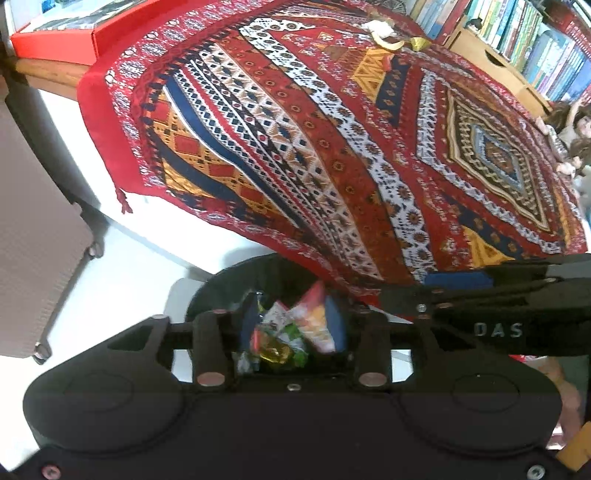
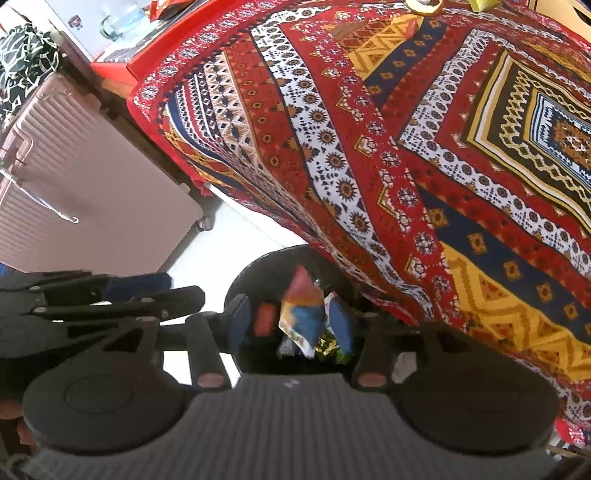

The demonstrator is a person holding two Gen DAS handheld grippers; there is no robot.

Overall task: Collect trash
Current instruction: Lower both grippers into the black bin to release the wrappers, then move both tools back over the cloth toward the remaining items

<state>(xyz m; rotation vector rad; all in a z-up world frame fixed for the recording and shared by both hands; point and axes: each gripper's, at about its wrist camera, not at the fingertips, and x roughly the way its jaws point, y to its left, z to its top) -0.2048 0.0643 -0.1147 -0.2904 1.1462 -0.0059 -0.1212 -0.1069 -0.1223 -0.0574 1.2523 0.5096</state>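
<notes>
Both grippers hang over a black bin (image 1: 221,275) (image 2: 258,267) that stands on the floor against the table's edge. My left gripper (image 1: 293,321) is open; a pink, yellow and white wrapper (image 1: 314,317) lies loose between its blue pads, close to the right one, above several wrappers in the bin, among them a gold one (image 1: 273,350). My right gripper (image 2: 288,321) is open too, with a red, blue and yellow wrapper (image 2: 303,314) loose between its fingers over the bin. A few wrappers (image 1: 384,33) (image 2: 424,5) lie at the table's far edge.
A red patterned cloth (image 1: 332,147) (image 2: 406,147) covers the table and hangs over the bin's rim. A pink ribbed suitcase (image 1: 37,258) (image 2: 92,184) stands on the white floor to the left. A red box (image 1: 74,33) sits on the far left corner. A bookshelf (image 1: 517,37) lies beyond.
</notes>
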